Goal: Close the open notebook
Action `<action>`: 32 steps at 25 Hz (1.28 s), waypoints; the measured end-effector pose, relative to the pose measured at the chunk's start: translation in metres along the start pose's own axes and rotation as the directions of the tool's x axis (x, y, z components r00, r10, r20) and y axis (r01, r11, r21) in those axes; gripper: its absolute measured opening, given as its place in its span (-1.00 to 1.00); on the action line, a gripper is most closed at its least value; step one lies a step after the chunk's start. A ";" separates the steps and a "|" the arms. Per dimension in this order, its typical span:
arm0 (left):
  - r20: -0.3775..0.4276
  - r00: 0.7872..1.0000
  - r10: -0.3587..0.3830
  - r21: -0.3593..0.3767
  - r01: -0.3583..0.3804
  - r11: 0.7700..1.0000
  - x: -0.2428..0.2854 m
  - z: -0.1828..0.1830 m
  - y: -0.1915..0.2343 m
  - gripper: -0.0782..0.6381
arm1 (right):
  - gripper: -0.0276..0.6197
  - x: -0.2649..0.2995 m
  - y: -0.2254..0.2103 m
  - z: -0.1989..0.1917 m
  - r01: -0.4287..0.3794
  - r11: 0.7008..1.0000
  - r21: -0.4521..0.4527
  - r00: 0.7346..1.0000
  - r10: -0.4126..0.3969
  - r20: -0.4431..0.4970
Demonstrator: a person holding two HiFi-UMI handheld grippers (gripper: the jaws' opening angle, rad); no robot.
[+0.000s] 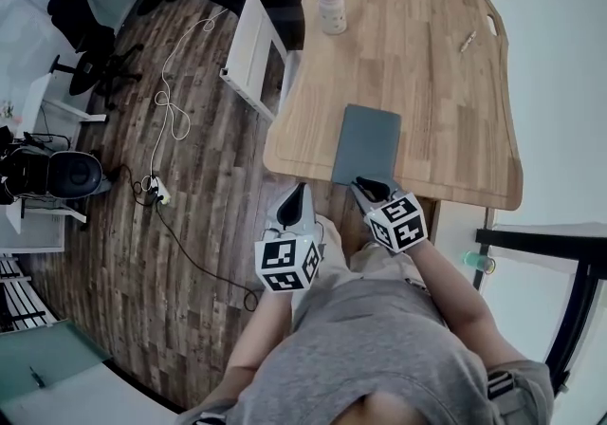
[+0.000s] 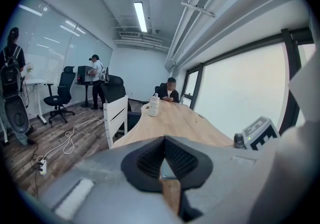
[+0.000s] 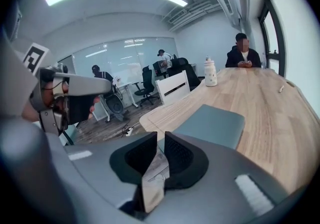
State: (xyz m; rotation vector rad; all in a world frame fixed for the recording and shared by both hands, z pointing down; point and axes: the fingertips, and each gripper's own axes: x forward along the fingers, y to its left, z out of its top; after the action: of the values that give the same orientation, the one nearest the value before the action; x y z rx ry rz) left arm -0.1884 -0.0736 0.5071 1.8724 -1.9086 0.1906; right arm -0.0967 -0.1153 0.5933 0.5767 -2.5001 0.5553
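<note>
Closed and flat, the grey-green notebook [image 1: 366, 144] lies at the near end of the wooden counter [image 1: 427, 63], its long axis running away from the person down the counter's length and its near short edge almost at the counter's rim. The right gripper [image 1: 372, 191] hovers just short of that near edge, pointing along the notebook's length, its jaws a narrow gap apart with nothing between them. The left gripper [image 1: 296, 200] hangs to the notebook's left, off the counter and over the floor, jaws pressed together and empty. The right hand is plainly the nearer. With the cover already down, the task looks finished, and any next move would likely be a withdrawal. Far beyond the notebook stand a pale bottle [image 1: 331, 8] and a small pen-like object [image 1: 468, 41]. No brand or writing is legible; only the square markers on the gripper cubes show.
</note>
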 end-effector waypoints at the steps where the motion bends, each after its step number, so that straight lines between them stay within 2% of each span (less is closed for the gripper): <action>1: 0.002 1.000 -0.004 -0.002 0.004 1.000 -0.001 0.000 -0.005 -0.77 | -0.78 -0.008 -0.001 0.002 0.010 1.000 -0.004 1.000 -0.010 0.012; 8: 0.013 0.999 -0.043 0.001 0.043 0.999 -0.005 -0.003 -0.040 -0.77 | -0.86 -0.060 -0.006 0.014 0.062 0.998 -0.012 0.993 -0.061 0.104; 21: 0.041 0.991 -0.131 0.033 0.129 0.991 -0.008 -0.001 -0.111 -0.77 | -0.91 -0.148 -0.024 0.027 0.155 0.987 0.036 0.956 -0.159 0.248; 32: 0.040 0.982 -0.183 0.060 0.180 0.982 -0.014 -0.008 -0.146 -0.77 | -0.91 -0.188 -0.039 0.017 0.215 0.973 0.082 0.925 -0.230 0.302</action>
State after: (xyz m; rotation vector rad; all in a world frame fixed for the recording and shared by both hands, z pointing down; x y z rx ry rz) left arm -0.0452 -0.0672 0.4767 2.0922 -1.7650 0.1459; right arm 0.0624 -0.1023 0.4858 1.0230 -2.6643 0.4674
